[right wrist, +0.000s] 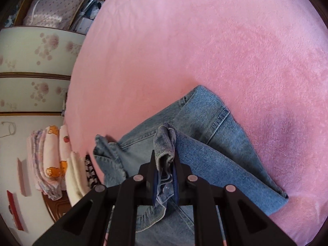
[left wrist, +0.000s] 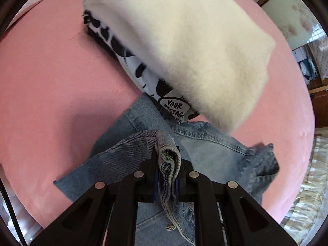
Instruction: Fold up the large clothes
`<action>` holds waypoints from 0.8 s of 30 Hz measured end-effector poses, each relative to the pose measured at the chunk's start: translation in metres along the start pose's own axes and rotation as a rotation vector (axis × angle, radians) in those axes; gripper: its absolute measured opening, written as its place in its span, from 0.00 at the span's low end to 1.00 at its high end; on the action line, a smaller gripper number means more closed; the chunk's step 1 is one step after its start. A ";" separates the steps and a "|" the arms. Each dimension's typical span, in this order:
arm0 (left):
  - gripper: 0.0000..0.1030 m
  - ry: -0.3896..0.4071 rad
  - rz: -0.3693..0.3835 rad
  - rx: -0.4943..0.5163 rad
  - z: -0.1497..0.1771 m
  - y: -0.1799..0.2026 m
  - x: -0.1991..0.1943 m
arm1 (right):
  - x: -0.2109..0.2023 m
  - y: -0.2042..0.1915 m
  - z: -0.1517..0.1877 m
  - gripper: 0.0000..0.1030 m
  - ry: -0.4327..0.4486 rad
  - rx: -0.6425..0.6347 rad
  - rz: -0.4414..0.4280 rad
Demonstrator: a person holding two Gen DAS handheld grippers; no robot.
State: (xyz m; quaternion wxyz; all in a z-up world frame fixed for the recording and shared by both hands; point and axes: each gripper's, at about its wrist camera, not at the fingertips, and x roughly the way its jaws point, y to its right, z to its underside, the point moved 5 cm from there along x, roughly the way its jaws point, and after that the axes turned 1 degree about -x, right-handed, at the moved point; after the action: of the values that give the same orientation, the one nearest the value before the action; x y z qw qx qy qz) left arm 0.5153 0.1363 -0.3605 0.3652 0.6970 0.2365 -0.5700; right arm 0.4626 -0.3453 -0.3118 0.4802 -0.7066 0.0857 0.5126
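Left wrist view shows the left claw (left wrist: 166, 162) clamped on a bunched denim edge; the right claw (right wrist: 165, 164) likewise. The denim garment (right wrist: 205, 143) hangs straight ahead of both onto the pink bed (right wrist: 205, 41), each claw equally near.

Light-blue denim garment (left wrist: 205, 143); pink blanket (left wrist: 51, 82); cream fleece (left wrist: 184, 41) (black-and-white print cloth (left wrist: 147, 78) beneath).

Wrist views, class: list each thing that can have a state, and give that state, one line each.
Denim garment: partly folded, lying on the pink blanket, bunched edges pinched at two places.
Left gripper: jaws shut on denim.
Right gripper: jaws shut on denim.
Cream fleece: folded, stacked on the black-and-white printed cloth.
Pink blanket: spread flat.
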 end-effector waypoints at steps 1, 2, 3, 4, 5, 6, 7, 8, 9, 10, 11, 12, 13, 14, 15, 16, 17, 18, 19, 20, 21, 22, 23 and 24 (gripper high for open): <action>0.10 -0.002 -0.010 0.014 -0.002 0.004 0.005 | 0.003 0.000 -0.001 0.11 -0.002 0.002 0.015; 0.10 -0.003 -0.017 0.030 -0.003 0.008 0.008 | 0.007 0.001 -0.002 0.11 -0.002 0.009 0.027; 0.11 -0.003 -0.025 0.043 -0.004 0.012 0.011 | 0.010 0.002 -0.004 0.12 -0.003 0.012 0.042; 0.12 -0.005 -0.040 0.065 -0.005 0.016 0.016 | 0.012 0.002 -0.006 0.12 -0.004 0.009 0.061; 0.13 -0.010 -0.047 0.075 -0.006 0.018 0.020 | 0.016 0.002 -0.007 0.13 -0.001 0.010 0.076; 0.13 -0.018 -0.052 0.081 -0.007 0.019 0.024 | 0.019 0.002 -0.009 0.14 0.005 0.014 0.085; 0.14 -0.025 -0.051 0.085 -0.009 0.020 0.028 | 0.020 0.003 -0.009 0.14 0.006 0.018 0.096; 0.14 -0.030 -0.052 0.085 -0.010 0.021 0.031 | 0.022 0.002 -0.010 0.15 0.008 0.015 0.105; 0.16 -0.037 -0.053 0.084 -0.010 0.022 0.033 | 0.023 0.002 -0.011 0.17 0.013 0.010 0.108; 0.20 -0.042 -0.052 0.083 -0.010 0.023 0.035 | 0.023 0.001 -0.011 0.20 0.018 0.007 0.108; 0.23 -0.046 -0.046 0.086 -0.010 0.024 0.035 | 0.022 0.000 -0.012 0.21 0.023 0.004 0.108; 0.27 -0.050 -0.037 0.094 -0.010 0.026 0.035 | 0.021 -0.001 -0.013 0.24 0.031 -0.001 0.110; 0.32 -0.050 -0.029 0.108 -0.010 0.028 0.034 | 0.020 -0.003 -0.015 0.25 0.038 -0.010 0.114; 0.35 -0.048 -0.025 0.118 -0.010 0.029 0.032 | 0.018 -0.007 -0.017 0.27 0.054 -0.025 0.116; 0.42 -0.039 -0.014 0.139 -0.009 0.034 0.029 | 0.014 -0.010 -0.019 0.27 0.075 -0.045 0.117; 0.50 -0.027 -0.008 0.152 -0.009 0.037 0.026 | 0.010 -0.015 -0.021 0.27 0.092 -0.070 0.122; 0.53 -0.005 -0.002 0.171 -0.008 0.041 0.020 | 0.007 -0.020 -0.023 0.27 0.103 -0.094 0.135; 0.57 0.015 0.007 0.186 -0.007 0.045 0.014 | 0.005 -0.024 -0.025 0.27 0.111 -0.117 0.147; 0.60 0.031 0.022 0.201 -0.005 0.049 0.008 | 0.001 -0.028 -0.026 0.27 0.120 -0.142 0.157; 0.62 0.043 0.040 0.213 -0.003 0.052 0.003 | -0.003 -0.032 -0.025 0.27 0.127 -0.165 0.160; 0.64 0.052 0.061 0.225 0.000 0.055 -0.003 | -0.006 -0.035 -0.025 0.27 0.129 -0.178 0.159; 0.64 0.061 0.083 0.240 0.002 0.058 -0.009 | -0.009 -0.037 -0.023 0.28 0.128 -0.188 0.149; 0.64 0.070 0.104 0.257 0.006 0.061 -0.013 | -0.013 -0.040 -0.021 0.28 0.125 -0.195 0.133; 0.64 0.080 0.123 0.282 0.011 0.063 -0.018 | -0.015 -0.041 -0.018 0.28 0.123 -0.197 0.119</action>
State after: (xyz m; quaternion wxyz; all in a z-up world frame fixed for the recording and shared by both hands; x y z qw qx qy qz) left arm 0.5507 0.0899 -0.3288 0.2882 0.7766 0.1256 -0.5460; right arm 0.4931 -0.3433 -0.2753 0.3713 -0.7740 0.1058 0.5019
